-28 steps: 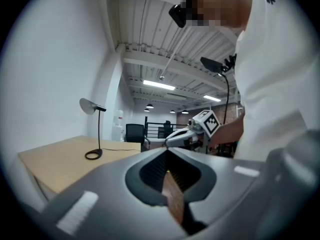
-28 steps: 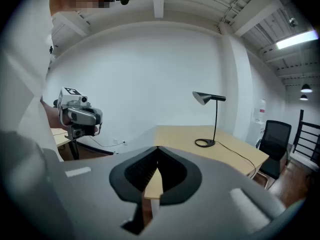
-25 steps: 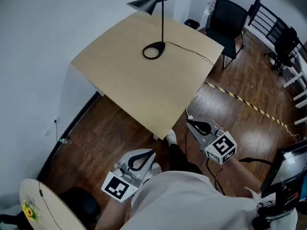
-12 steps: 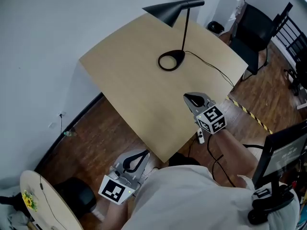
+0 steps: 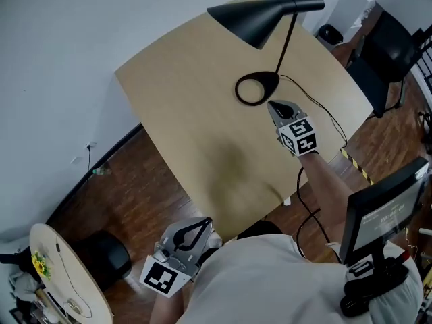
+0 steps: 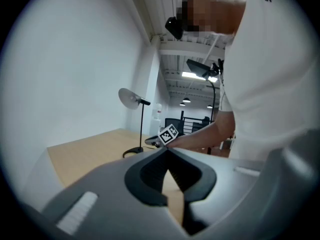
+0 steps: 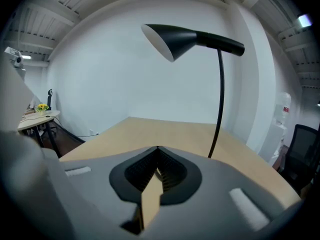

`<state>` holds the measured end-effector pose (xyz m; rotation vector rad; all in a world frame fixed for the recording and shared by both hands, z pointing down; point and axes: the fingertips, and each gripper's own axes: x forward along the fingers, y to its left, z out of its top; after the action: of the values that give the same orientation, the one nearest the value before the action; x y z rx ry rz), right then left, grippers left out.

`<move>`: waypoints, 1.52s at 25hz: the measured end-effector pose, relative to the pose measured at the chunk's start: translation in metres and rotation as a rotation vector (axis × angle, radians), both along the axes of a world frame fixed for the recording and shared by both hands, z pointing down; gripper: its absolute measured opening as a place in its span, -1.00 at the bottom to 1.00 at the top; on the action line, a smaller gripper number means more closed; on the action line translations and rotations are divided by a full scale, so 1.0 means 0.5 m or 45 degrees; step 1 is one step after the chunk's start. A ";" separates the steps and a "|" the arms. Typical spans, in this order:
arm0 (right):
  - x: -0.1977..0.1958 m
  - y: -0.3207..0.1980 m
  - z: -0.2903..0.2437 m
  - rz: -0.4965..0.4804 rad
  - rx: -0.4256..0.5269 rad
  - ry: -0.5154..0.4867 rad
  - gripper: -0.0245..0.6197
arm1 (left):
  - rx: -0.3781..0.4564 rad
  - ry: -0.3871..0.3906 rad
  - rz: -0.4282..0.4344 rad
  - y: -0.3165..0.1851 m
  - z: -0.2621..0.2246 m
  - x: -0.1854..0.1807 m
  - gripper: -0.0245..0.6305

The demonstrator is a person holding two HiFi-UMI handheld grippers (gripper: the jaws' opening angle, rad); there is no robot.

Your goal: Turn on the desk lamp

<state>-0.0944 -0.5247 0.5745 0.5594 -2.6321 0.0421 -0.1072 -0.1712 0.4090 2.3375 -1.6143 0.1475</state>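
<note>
A black desk lamp stands on the pale wooden table (image 5: 182, 106): cone shade (image 5: 260, 19), thin stem, ring base (image 5: 256, 88), cord (image 5: 324, 117) trailing right. The shade looks dark. My right gripper (image 5: 273, 104) hovers over the table just to the right of the ring base, jaws shut and empty. In the right gripper view the shade (image 7: 172, 40) and stem (image 7: 220, 94) rise ahead and to the right of the gripper (image 7: 157, 148). My left gripper (image 5: 197, 227) hangs low beside my body, off the table, shut on nothing. From the left gripper view the lamp (image 6: 131, 98) is far off.
A white wall runs along the table's left side. A black chair (image 5: 388, 52) stands at the far right, and a monitor (image 5: 381, 211) at the near right. A round table with flowers (image 5: 61, 275) and a dark bin (image 5: 104, 258) sit at the lower left.
My right gripper has gone from beside the table's near edge out over the table to the lamp's base. The head view has closed in on the lamp. The left gripper stayed low.
</note>
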 end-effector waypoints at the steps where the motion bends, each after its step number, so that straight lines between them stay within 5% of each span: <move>1: -0.008 -0.019 0.012 0.001 -0.003 0.009 -0.91 | -0.011 0.003 -0.009 -0.007 0.002 0.001 -0.88; 17: -0.072 -0.306 0.236 0.155 -0.012 0.169 -0.91 | -0.160 0.026 -0.057 -0.091 0.067 -0.009 -0.88; 26: -0.074 -0.330 0.264 0.190 0.006 0.254 -0.91 | -0.189 0.051 -0.040 -0.082 0.054 -0.004 -0.88; 38: -0.063 -0.342 0.255 0.215 0.019 0.194 -0.91 | -0.190 0.045 -0.032 -0.084 0.049 0.005 -0.88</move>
<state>-0.1257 -0.6958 0.7020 0.7584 -2.4339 0.0306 -0.1046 -0.2131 0.4335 2.1950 -1.5587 0.2127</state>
